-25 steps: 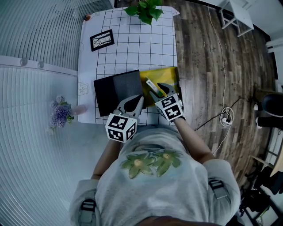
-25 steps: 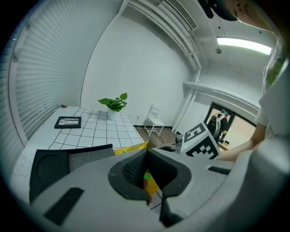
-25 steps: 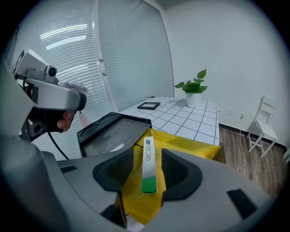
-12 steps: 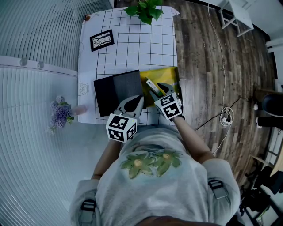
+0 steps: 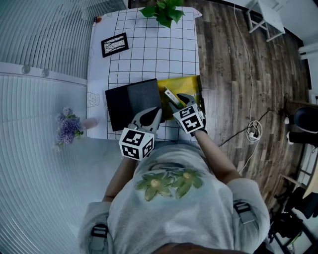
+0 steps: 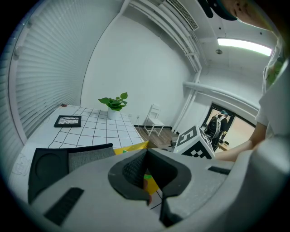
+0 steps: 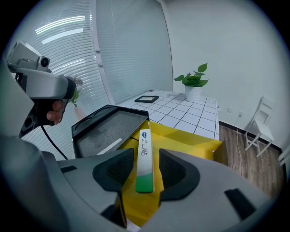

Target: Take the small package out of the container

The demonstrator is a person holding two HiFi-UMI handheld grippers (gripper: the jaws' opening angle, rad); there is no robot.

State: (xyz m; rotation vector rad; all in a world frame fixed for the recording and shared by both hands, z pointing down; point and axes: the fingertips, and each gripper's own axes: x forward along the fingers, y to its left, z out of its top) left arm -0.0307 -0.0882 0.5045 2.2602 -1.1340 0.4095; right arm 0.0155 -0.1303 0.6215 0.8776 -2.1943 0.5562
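The small package, a slim white sachet with a green end, stands upright over the open yellow container. My right gripper is shut on its green lower end. In the right gripper view the package rises between the pads of the right gripper, with the yellow container beneath. My left gripper hovers at the seam between the black lid and the container. In its own view the left gripper has its tips together, and a bit of yellow shows behind them.
The black lid lies flat to the left of the container on the grid-patterned cloth. A potted plant and a framed picture stand at the far end. Purple flowers sit left of the table, wooden floor to the right.
The right gripper has crept very slightly away from me with the package. The left gripper, lid and container stay as they were.
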